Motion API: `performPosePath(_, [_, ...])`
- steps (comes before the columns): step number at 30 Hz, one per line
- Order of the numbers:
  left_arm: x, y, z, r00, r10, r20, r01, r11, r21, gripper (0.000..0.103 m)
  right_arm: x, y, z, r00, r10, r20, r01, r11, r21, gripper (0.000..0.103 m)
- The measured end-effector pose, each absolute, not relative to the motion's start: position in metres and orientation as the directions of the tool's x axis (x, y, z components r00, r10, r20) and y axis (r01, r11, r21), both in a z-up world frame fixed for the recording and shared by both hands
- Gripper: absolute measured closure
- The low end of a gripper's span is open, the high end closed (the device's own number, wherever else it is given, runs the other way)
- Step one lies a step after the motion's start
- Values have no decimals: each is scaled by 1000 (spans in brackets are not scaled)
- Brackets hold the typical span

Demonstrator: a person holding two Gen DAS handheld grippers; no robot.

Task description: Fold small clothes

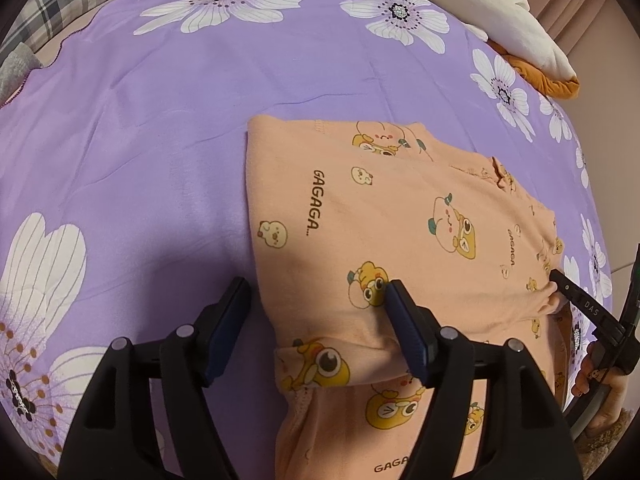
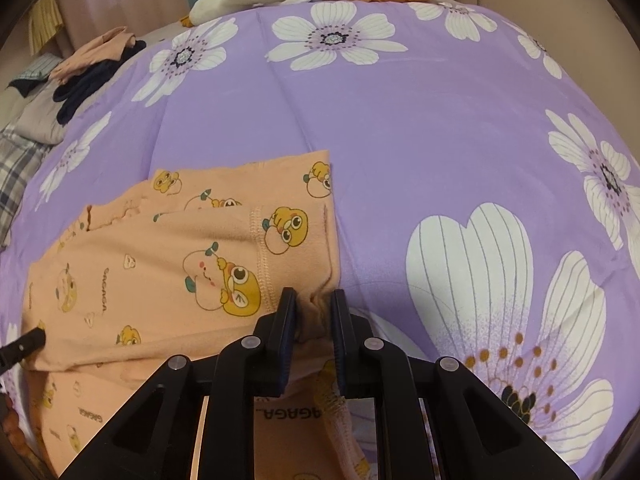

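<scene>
Right tool is clenched on a bunched edge of the peach garment, pinching the fabric between its pads. Left tool stands released, jaws wide, straddling the garment's near left corner without gripping it. The garment, printed with yellow cartoon ducks and "GAGAGA" lettering, lies folded over itself on the purple flowered bedspread. Further out, a white and orange plush sits at the bed's far edge, and a heap of dark and peach clothes lies off to the far left.
</scene>
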State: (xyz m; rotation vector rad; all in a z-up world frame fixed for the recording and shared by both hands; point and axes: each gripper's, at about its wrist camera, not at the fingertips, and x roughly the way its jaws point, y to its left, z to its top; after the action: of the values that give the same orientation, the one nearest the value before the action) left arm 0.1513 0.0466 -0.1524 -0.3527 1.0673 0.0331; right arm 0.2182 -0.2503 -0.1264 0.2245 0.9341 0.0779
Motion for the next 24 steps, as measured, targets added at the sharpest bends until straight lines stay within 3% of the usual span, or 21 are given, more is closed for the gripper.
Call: performPosePath(24, [152,42,-154,491,-134,-861,-188,949,-255,27,217,-251,-128,607,171,-776,30,971,238,90])
